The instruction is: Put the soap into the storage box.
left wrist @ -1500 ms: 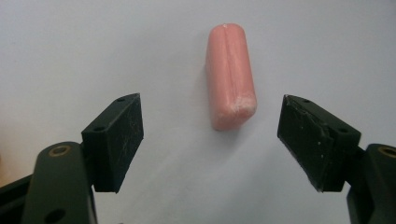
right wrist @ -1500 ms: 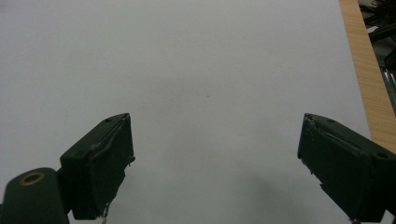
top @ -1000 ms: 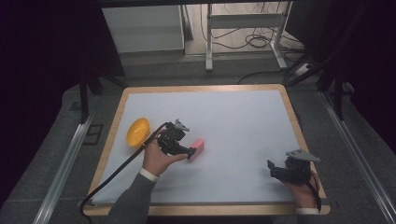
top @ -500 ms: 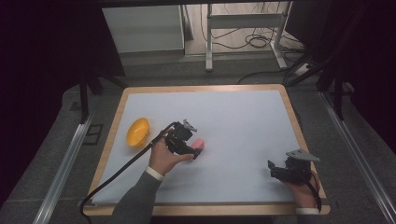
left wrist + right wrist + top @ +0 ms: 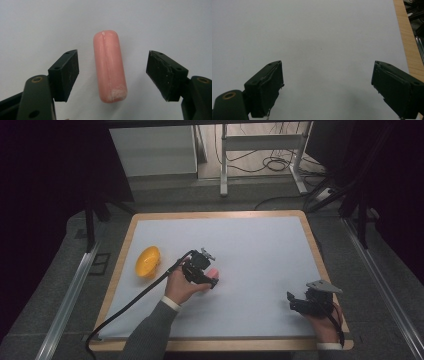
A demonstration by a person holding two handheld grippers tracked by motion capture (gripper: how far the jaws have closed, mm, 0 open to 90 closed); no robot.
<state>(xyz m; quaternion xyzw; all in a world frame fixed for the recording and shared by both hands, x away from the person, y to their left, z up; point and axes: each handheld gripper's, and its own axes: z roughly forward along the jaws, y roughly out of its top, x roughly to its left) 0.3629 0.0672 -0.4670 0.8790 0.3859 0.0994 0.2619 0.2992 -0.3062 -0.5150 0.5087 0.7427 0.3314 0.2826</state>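
A pink sausage (image 5: 109,67) lies on the white table sheet (image 5: 250,250), lengthwise between the two black jaws of my left gripper (image 5: 112,75). The jaws stand wide apart on either side and touch nothing. In the high view the left gripper (image 5: 207,275) sits over the sausage (image 5: 213,272) near the middle of the table. My right gripper (image 5: 295,302) rests near the front right corner, and in the right gripper view it (image 5: 327,87) is open over bare sheet.
An orange bowl (image 5: 148,261) lies at the left side of the sheet. The wooden table edge (image 5: 407,37) runs along the right. A black cable (image 5: 135,300) trails from the left gripper toward the front left.
My left gripper has shifted a little to the right and forward over the sausage. The right gripper has stayed where it was.
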